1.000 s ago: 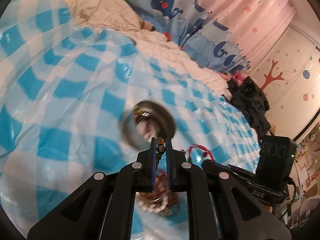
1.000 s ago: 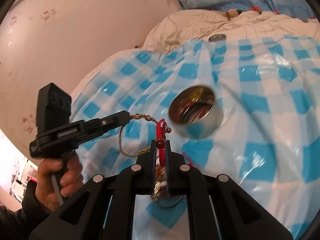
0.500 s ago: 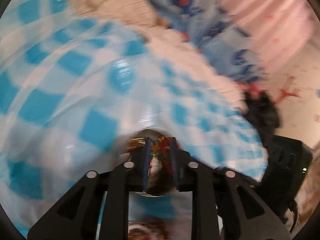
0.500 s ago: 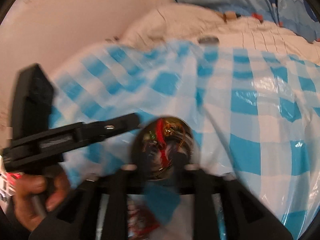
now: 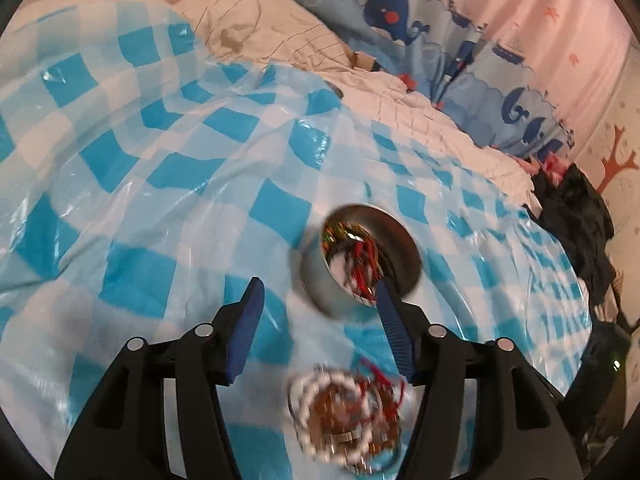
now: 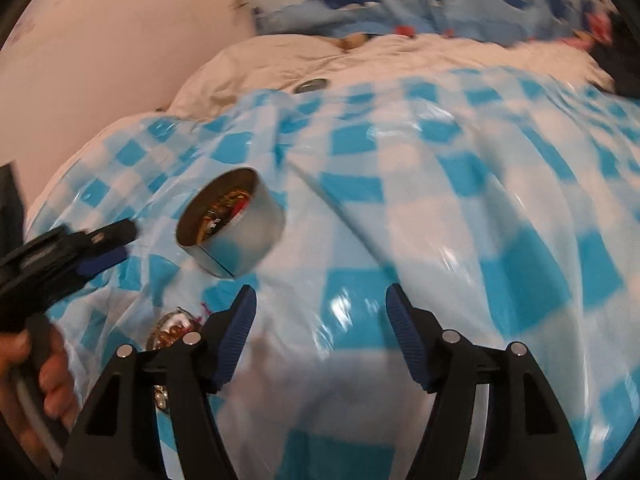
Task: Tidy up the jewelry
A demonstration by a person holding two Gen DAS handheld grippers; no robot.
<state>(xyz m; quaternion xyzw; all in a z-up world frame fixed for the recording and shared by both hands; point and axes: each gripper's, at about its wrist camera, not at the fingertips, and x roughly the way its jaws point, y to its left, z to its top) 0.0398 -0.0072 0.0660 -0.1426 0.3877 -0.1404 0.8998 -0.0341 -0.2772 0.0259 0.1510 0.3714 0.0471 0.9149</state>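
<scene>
Left wrist view first: the left gripper (image 5: 318,294) has its black plastic arms and ribbed blue pads (image 5: 394,332) spread apart, jaws opening, nothing pinched between them. Just past the right pad, around 1 o'clock from the fingertips, sits a round metal tin (image 5: 360,260), smooth and shiny, lid off. Inside it is a tangle of bracelets (image 5: 356,254), red cord plus some green and gold bits. Down at 6 o'clock, between the gripper arms, there's a blurry pile of jewelry (image 5: 346,408) on the sheet, with a ring of white beads, brownish stuff and red string. Everything rests on a glossy, crinkly blue-and-white checked plastic sheet (image 5: 160,168) thrown over a bed. At 12 o'clock is a wrinkled cream quilt (image 5: 280,36), and behind it a curtain (image 5: 400,20) with cartoon whales. No readable writing anywhere.

Right wrist view: the right gripper (image 6: 320,312) is the same build, jaws opening wide with only bare sheet between the pads. The tin (image 6: 236,224) is at about 10 o'clock, tipped so you see into it, gold and red pieces showing. The left gripper (image 6: 108,242) pokes in from 9 o'clock, held by a hand (image 6: 44,376). The loose pile (image 6: 172,326) peeks out beside the left finger, around 8 o'clock. A small flat metal disc (image 6: 311,85) lies on the quilt at 12 o'clock. It's blurry here, so no labels to read.
</scene>
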